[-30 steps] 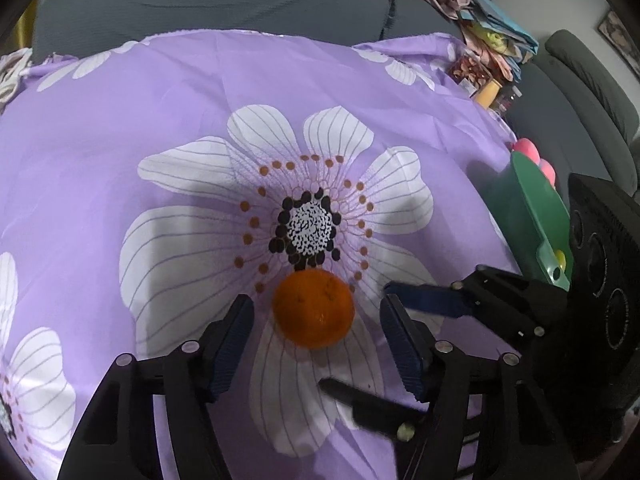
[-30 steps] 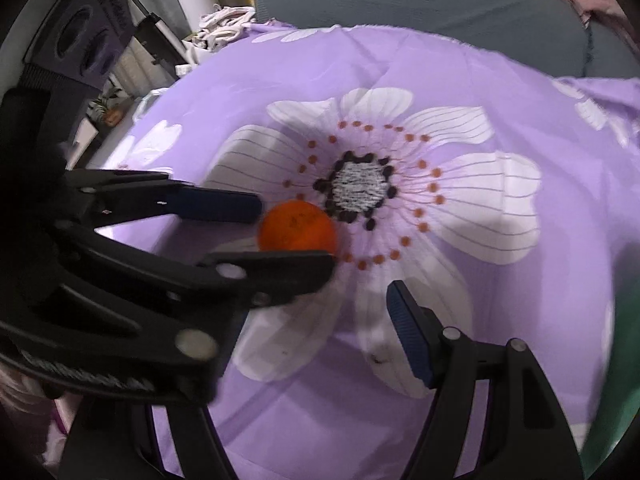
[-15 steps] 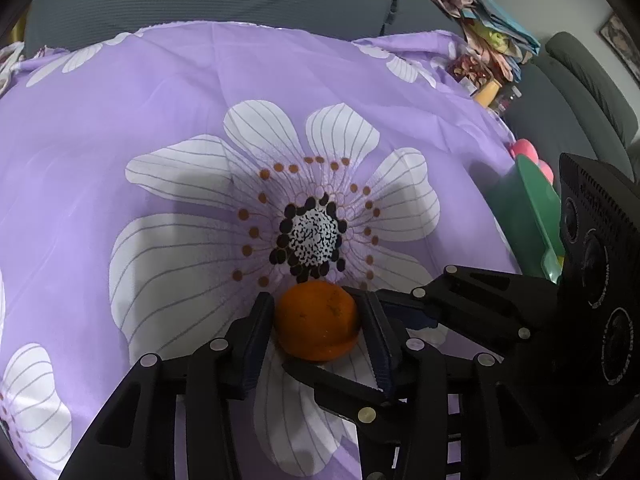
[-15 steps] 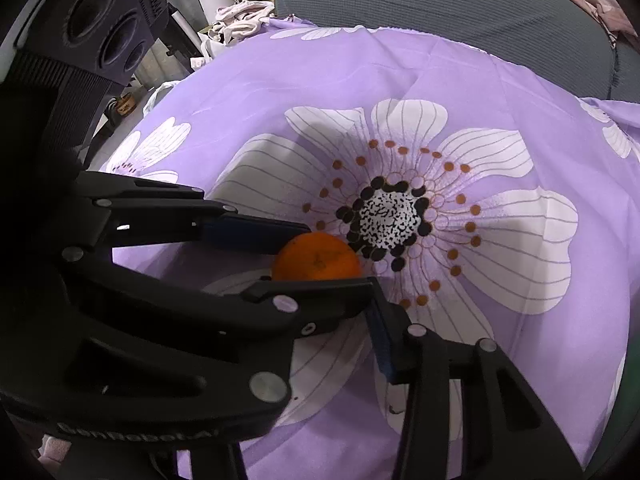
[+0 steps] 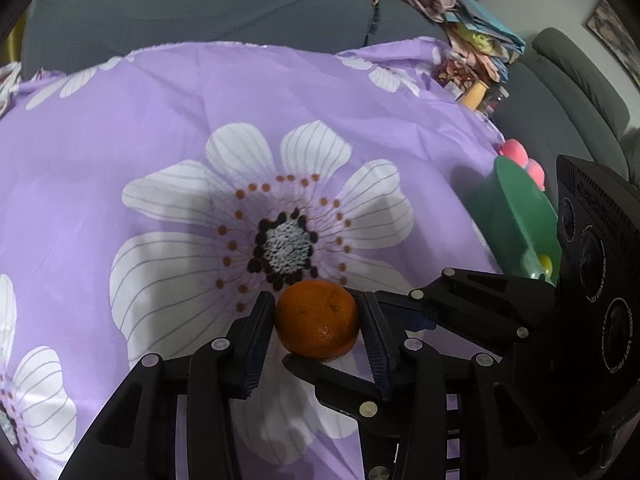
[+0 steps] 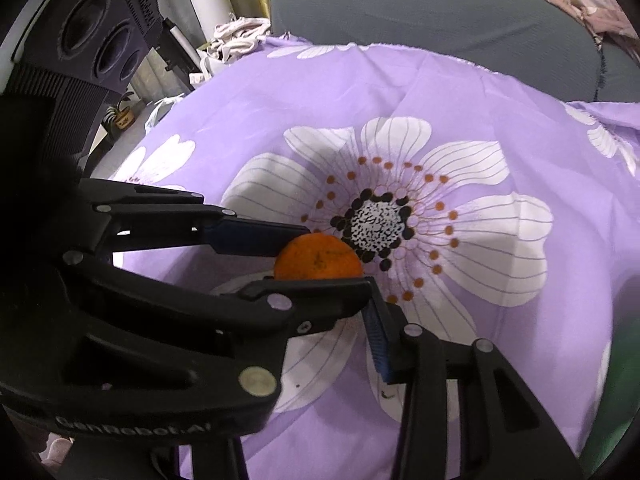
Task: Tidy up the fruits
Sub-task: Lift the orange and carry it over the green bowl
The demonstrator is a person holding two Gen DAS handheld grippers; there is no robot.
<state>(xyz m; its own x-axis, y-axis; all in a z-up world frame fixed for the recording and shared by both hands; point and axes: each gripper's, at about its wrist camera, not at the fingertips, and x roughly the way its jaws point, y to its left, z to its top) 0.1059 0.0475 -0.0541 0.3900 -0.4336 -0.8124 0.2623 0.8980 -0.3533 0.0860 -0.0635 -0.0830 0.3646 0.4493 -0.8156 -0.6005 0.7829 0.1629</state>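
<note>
An orange tangerine sits between the two pads of my left gripper, which is shut on it just above the purple flowered cloth. The tangerine also shows in the right wrist view, held by the left gripper's fingers. My right gripper reaches in from the right, close beside the left one, with its jaws apart and nothing between them. In its own view only its right finger shows; the left gripper hides the other.
A green bowl stands at the right edge of the cloth with pink fruit behind it. A grey sofa runs along the back, with clutter at its right end.
My left gripper closed from wide open onto the tangerine and now grips it. My right gripper moved in closer beside it.
</note>
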